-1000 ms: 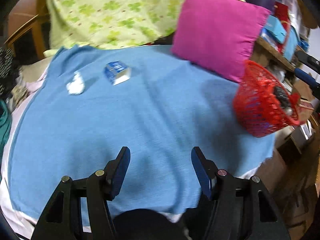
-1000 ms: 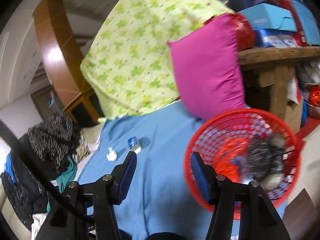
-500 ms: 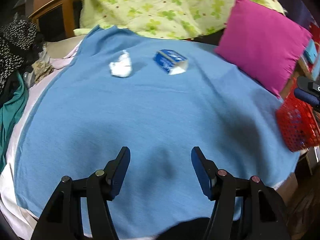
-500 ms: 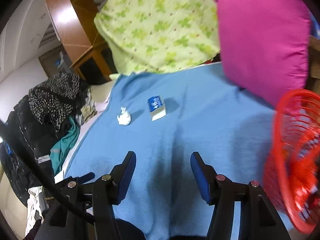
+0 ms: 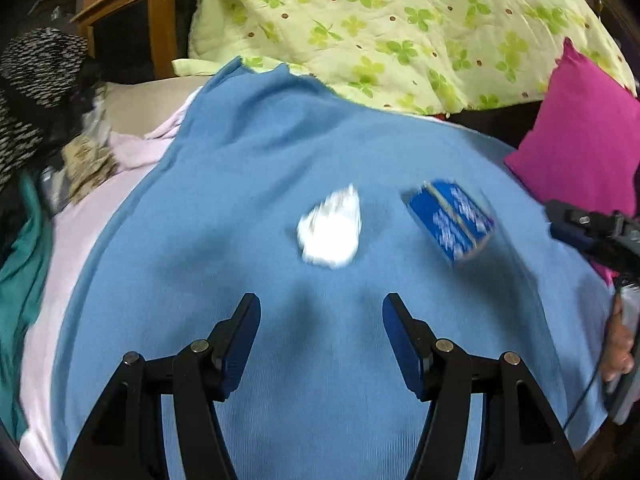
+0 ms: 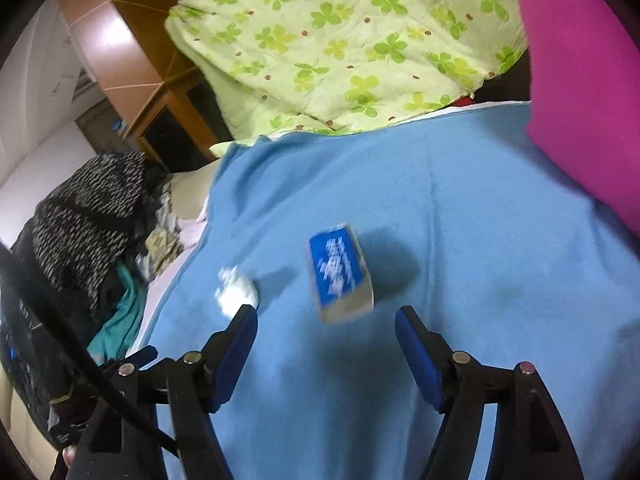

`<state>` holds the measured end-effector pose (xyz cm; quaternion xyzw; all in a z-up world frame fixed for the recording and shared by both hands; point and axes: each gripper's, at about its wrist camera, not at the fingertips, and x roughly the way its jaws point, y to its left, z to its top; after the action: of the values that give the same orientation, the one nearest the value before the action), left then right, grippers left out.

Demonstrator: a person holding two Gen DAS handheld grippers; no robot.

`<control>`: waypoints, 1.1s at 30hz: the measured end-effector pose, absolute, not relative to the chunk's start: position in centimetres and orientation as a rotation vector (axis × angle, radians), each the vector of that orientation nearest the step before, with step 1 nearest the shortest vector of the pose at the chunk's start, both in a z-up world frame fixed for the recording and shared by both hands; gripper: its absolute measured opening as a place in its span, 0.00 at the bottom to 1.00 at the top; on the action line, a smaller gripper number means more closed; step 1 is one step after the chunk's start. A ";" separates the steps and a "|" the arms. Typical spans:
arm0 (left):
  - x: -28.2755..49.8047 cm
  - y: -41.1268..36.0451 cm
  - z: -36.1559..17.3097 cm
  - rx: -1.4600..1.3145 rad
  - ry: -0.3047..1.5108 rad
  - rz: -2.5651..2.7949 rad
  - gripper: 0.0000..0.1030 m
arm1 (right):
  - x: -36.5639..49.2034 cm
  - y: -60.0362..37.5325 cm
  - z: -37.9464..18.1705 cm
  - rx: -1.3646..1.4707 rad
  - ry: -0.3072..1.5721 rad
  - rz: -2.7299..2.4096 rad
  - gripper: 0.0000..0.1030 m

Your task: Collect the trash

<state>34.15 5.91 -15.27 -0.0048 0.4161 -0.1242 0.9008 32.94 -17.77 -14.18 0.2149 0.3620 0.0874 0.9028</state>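
Tissue, a crumpled white wad, lies on the blue blanket, a little ahead of the left gripper and about in line with the gap between its blue pads; not touching. Left jaws stand wide, nothing between them. Carton, small, blue, on its side, sits just right of the tissue, apart from it, ahead and right of the left gripper's right finger.

In the right wrist view the carton lies just ahead of the right gripper, nearly centred on the gap but short of the pads. Right jaws are opening, nothing between them. The tissue is just beyond the tip of that gripper's left finger; contact unclear, blurred.

Both trash items blurred. Green clover quilt bunched at the blanket's far edge. Pink pillow at the right edge. Dark clothes piled left of the blanket. The right gripper's tip shows at the left view's right edge, with part of a hand below it.
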 end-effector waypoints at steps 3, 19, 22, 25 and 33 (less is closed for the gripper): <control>37.4 5.0 -15.9 -0.022 0.863 -0.291 0.63 | 36.8 -17.6 -15.2 0.453 0.747 0.161 0.73; 42.4 3.4 -20.3 -0.064 0.927 -0.295 0.39 | 41.6 -13.1 -19.9 0.173 0.848 0.099 0.58; 40.0 3.2 -18.8 -0.051 0.910 -0.292 0.24 | 38.9 -14.1 -18.3 0.226 0.809 0.115 0.58; 36.5 2.3 -17.1 -0.008 0.880 -0.291 0.24 | 34.7 -14.8 -16.0 0.226 0.760 0.133 0.58; 23.4 0.0 -11.1 -0.005 0.755 -0.426 0.24 | 20.9 -17.3 -10.4 0.283 0.658 0.166 0.58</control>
<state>23.39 0.02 -11.09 -0.0022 0.3657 -0.2064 0.9076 20.91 -17.34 -10.36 0.1383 0.3215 0.0809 0.9332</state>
